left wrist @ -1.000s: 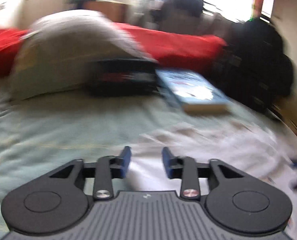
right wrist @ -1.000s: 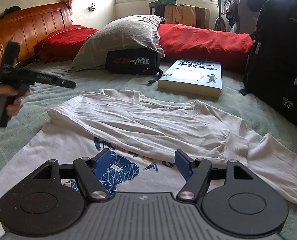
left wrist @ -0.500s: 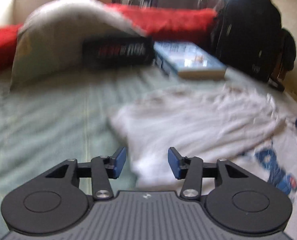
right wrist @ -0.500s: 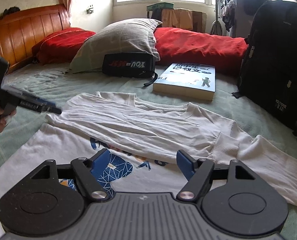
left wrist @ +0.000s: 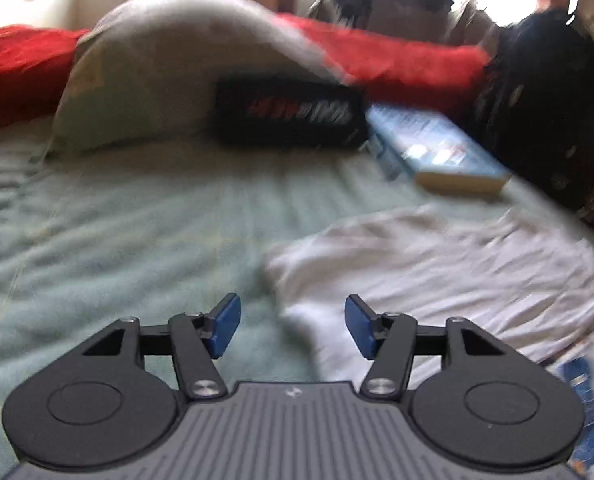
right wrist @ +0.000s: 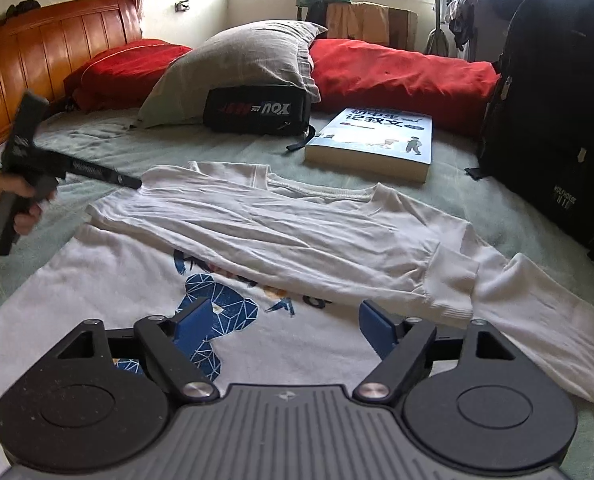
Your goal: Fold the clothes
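**Both grippers open over the white shirt**

From the right wrist view, far left: a hand (right wrist: pixel 15 208) wrapped round the handle of the left gripper (right wrist: pixel 131 181), whose tip sits at the shirt's top-left corner, seemingly just touching the cloth. Only this view shows that hand and the headboard (right wrist: pixel 45 52).

The left wrist view is blurred, but the left gripper's blue pads (left wrist: pixel 225 325) stand apart, its jaws have just been opening, and the folded edge of the white shirt (right wrist: pixel 281 232) lies beyond the gap, nothing pinched.

Centre: the shirt is spread on the green bedspread (right wrist: pixel 169 148), upper part folded down over its blue print (right wrist: pixel 213 324). Behind it, a grey pillow (right wrist: pixel 241 64), black pouch (right wrist: pixel 257 110), book (right wrist: pixel 377 140), and a backpack (right wrist: pixel 557 112) at right.

The right gripper (right wrist: pixel 285 330) hovers angled down over the print, jaws just widened, holding nothing.
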A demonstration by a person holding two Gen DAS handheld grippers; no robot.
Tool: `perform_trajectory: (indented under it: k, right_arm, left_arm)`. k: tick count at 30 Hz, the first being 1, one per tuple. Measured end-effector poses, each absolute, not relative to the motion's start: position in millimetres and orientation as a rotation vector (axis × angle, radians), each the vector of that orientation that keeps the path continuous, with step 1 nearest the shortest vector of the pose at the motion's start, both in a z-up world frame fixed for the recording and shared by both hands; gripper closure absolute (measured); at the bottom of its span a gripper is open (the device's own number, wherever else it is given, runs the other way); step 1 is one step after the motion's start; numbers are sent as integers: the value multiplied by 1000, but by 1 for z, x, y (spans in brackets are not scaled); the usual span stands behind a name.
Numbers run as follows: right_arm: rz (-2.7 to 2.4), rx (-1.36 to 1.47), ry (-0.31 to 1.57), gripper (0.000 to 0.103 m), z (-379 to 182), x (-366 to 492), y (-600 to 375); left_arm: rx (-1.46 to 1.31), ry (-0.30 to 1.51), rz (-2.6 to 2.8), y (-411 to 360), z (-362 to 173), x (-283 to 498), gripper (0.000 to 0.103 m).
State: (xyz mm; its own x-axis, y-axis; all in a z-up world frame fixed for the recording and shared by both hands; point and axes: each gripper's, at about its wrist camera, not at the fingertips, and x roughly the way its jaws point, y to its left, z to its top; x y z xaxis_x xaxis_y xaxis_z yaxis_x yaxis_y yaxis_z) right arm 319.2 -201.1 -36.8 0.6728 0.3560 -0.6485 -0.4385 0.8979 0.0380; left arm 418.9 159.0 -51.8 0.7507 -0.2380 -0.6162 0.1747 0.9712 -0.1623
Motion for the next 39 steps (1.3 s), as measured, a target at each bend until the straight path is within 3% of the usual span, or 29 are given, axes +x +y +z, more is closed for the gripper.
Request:
perform_trajectory:
  k: [6,11,14,16,21,25,29,34,39]
  right_arm:
    - [466,-131,714,13,-35,317,-192]
    - [433,-131,710,11,-30,313,-205]
    - [406,-125,718,10,-28,309,-216]
    - [388,-113,722,8,-27,304,-223]
    - [367,-77,734,8,-27,287,-236]
    - [348,-74,758,5,-27,275,-247]
    - [314,-77,770,4,-25,262,-259]
    - [312,-62,771,1,-24,240,-265]
    - [342,-30,774,0,-30,216,-260]
  left_arm:
    - [-99,685,-326,134,-59,440,32]
    - [-126,752,-225,145,-77,455,34]
    - [-40,721,-215,137,-57,437,35]
    - [64,676,-274,124,-47,419,31]
    - [242,665,-378,93,-54,389,27]
    - [200,724,-317,103,-71,388,23]
    - [197,698,-259,100,-45,376,27]
    - [303,655,-365,68,-15,328,19]
    - [339,685,-472,36,-34,294,19]
